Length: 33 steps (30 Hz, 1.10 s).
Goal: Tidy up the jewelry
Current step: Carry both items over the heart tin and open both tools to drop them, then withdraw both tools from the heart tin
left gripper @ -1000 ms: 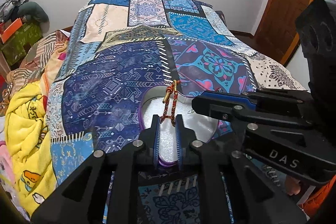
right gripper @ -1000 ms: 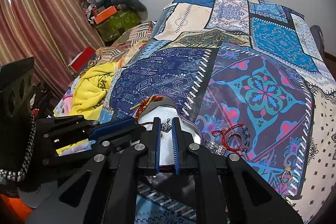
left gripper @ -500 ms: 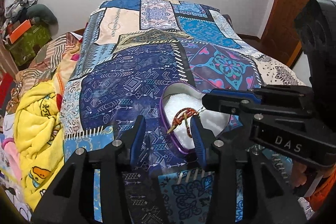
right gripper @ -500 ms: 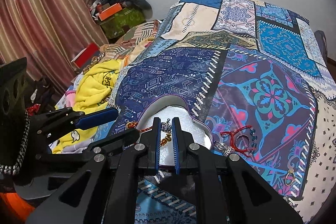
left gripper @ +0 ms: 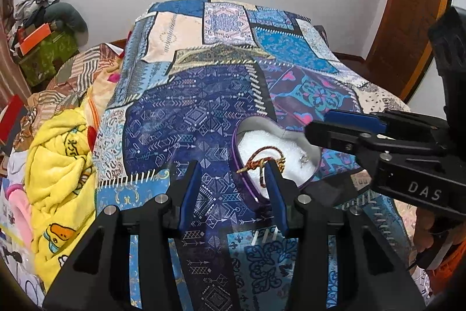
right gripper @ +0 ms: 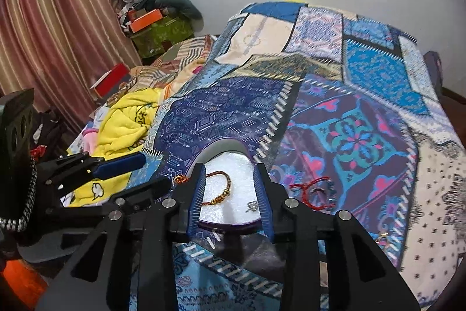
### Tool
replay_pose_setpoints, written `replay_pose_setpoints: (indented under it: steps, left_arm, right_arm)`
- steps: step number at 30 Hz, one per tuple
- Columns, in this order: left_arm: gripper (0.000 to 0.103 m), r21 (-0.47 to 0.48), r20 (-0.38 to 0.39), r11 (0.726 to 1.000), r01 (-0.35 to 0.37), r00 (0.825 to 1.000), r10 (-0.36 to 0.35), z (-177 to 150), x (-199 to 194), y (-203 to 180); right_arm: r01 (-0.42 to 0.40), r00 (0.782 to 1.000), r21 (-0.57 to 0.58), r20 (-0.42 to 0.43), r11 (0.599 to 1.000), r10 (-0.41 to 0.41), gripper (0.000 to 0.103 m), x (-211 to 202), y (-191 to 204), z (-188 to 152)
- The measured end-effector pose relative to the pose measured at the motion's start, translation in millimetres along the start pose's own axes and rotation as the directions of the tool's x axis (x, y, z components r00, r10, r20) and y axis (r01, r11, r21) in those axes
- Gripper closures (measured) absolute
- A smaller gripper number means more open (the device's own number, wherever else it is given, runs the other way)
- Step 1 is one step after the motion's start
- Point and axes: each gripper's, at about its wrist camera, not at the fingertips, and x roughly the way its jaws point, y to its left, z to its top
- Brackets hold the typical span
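Left gripper (left gripper: 231,175): jaws spread, holding nothing, right fingertip at the braided bracelet.
Right gripper (right gripper: 230,179): jaws released wide, framing the tray.
Braided bracelet (right gripper: 222,188): lies in the heart-shaped tray (right gripper: 224,143), beside a small silver earring (right gripper: 252,205).
Red bracelet (right gripper: 313,190): on the bedspread (right gripper: 364,136), just right of the tray, likely next.
Room: open bed beyond.

A red-and-gold braided bracelet (right gripper: 222,188) is lying looped inside the purple-rimmed tray (right gripper: 230,223) (white lining) between the right jaws; a small silver charm (right gripper: 252,205) is sitting nearer the right finger.
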Motion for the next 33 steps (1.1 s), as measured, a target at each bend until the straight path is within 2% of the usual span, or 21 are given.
replay_pose_setpoints:
  steps: [9, 17, 21, 27, 33]
  left_arm:
    - [0.057, 0.031, 0.046, 0.999, 0.019, 0.999, -0.021, 10, -21, -24]
    - [0.056, 0.083, 0.037, 0.994, 0.077, 0.996, -0.08, 12, -23, -64]
    - [0.055, 0.104, 0.003, 0.988, 0.118, 0.993, -0.119, 8, -14, -84]
    - [0.055, 0.098, -0.085, 0.976, 0.193, 0.979, -0.185, -4, 11, -106]
    - [0.055, 0.042, -0.163, 0.968, 0.246, 0.958, -0.236, -14, 43, -115]
  right_arm:
    - [0.106, 0.993, 0.014, 0.059, 0.994, -0.107, 0.071, -42, -18, -7]
    - [0.194, 0.98, 0.09, 0.036, 0.977, -0.198, 0.071, -69, -61, -32]
    - [0.24, 0.971, 0.127, -0.012, 0.962, -0.24, 0.071, -78, -87, -51]
    - [0.262, 0.965, 0.165, -0.072, 0.951, -0.254, 0.071, -85, -112, -75]
    - [0.224, 0.972, 0.177, -0.111, 0.958, -0.207, 0.071, -77, -120, -88]
